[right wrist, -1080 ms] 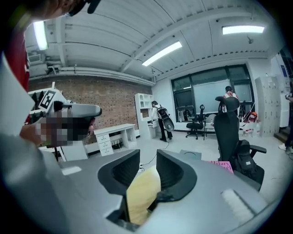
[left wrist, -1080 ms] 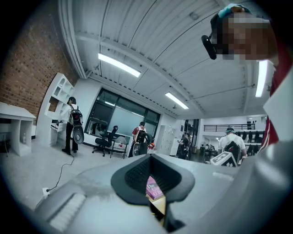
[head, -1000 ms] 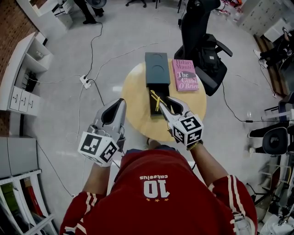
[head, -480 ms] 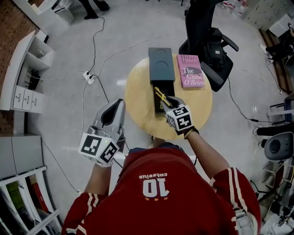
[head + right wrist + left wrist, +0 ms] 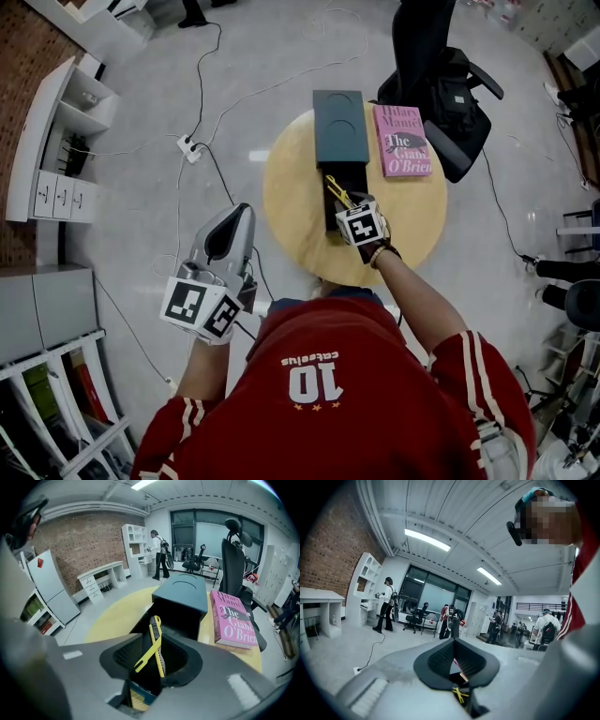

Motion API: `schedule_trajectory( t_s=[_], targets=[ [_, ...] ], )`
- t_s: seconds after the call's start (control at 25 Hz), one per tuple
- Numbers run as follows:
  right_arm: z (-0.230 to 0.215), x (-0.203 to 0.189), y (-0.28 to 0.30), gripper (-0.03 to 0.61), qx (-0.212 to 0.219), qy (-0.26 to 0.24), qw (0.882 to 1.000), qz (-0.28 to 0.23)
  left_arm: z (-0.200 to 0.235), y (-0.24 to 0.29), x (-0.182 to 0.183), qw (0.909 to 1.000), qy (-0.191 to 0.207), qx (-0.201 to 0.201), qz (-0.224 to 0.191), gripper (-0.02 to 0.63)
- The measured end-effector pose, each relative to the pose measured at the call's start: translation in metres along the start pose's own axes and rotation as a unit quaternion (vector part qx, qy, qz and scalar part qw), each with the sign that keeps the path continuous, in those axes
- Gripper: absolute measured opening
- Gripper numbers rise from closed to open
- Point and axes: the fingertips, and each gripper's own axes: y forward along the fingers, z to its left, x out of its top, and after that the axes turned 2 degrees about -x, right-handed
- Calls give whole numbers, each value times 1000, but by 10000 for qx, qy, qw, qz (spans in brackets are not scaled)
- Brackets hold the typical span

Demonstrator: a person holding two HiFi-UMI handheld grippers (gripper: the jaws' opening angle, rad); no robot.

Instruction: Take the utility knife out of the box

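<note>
A dark box (image 5: 339, 131) lies on the round yellow table (image 5: 291, 192), its lid slid back off the open tray. A yellow utility knife (image 5: 335, 192) leans inside the tray. My right gripper (image 5: 346, 208) hangs over the tray's near end, tilted steeply down. Its jaws have just been opening and stand open. In the right gripper view the knife (image 5: 157, 644) shows in the gap of the right gripper (image 5: 154, 640), and neither pad presses on it. My left gripper (image 5: 236, 221) is shut and empty, held left of the table. The left gripper (image 5: 453, 641) points across it.
A pink book (image 5: 405, 141) lies right of the box, also seen as the book (image 5: 232, 618) in the right gripper view. A black office chair (image 5: 450, 75) with a bag stands behind the table. A power strip (image 5: 190, 148) and cables lie on the floor at left.
My right gripper has dropped and tipped downward onto the open tray, closing in on the knife. The left gripper has barely shifted.
</note>
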Motion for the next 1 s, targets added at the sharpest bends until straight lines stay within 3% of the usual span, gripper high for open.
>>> schedule_trajectory(
  t_s=[0.44, 0.84, 1.0],
  targets=[
    [-13, -22, 43, 115, -225, 51, 9948, 993, 19, -2, -6, 9996, -91, 256, 75, 3],
    [-23, -20, 49, 101, -232, 386, 9933, 1063, 27, -6, -12, 9990, -187, 414, 53, 4],
    [-17, -21, 50, 48, -125, 359, 9937, 1052, 26, -9, -13, 9988, -193, 437, 52, 4]
  ],
)
